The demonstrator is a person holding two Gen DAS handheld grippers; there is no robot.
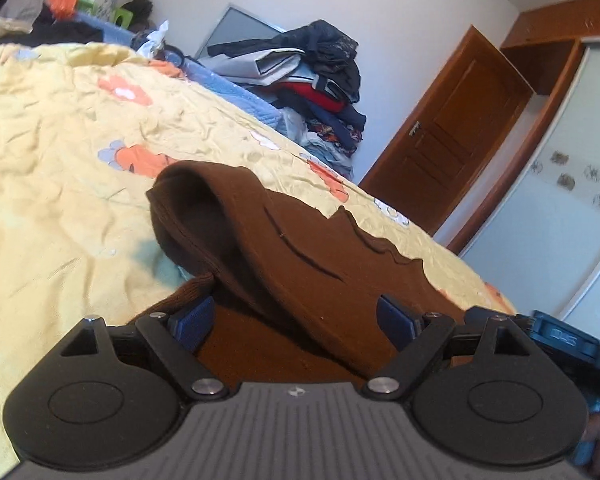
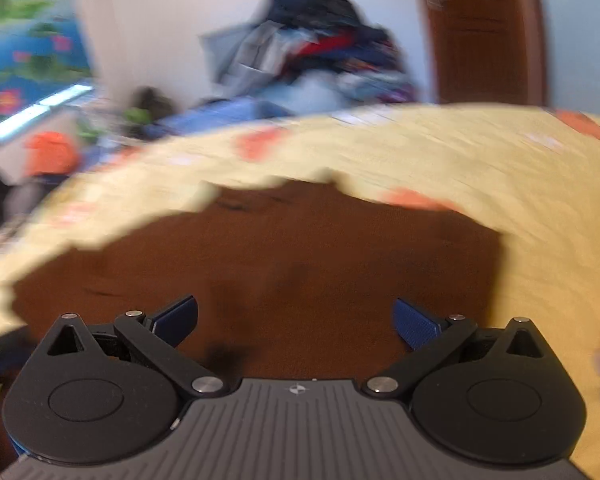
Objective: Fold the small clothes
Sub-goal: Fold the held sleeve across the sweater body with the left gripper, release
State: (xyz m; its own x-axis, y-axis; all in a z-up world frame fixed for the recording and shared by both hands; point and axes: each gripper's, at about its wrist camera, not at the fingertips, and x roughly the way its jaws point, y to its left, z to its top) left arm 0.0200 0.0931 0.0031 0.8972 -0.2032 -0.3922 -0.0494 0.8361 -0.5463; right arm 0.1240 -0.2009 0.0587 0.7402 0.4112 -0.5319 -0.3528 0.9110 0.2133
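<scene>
**Brown garment under both claws, one fold half raised**

Brown knit garment [image 1: 308, 248] lies on the yellow floral bedspread [image 1: 60, 128], and both grippers are right over it. From where I stand, the left gripper [image 1: 296, 320] has its blue pads spread wide; a raised fold of the cloth, curled into a loop at the centre of the left wrist view, slopes down between the pads, but neither pad looks pressed against it. The left pad sits just beside a ribbed edge at lower left of centre; whether it touches I cannot tell.

The right gripper [image 2: 296, 320] is spread as well, with nothing between its pads. Its view is smeared with blur, yet the garment [image 2: 260, 264] fills the middle of that frame as a flat brown sheet directly ahead, with bedspread [image 2: 500, 184] beyond it and to the right.

The garment's long axis seems to run away from the left claw toward the upper right of its frame, a jagged far edge showing there. I judge the left hand to be nearer the standing fold, so the next pinch likely falls to it.

Further out in the left view: a heap of clothes [image 1: 312, 80] at upper centre and a wooden door [image 1: 452, 128] at the right.
</scene>
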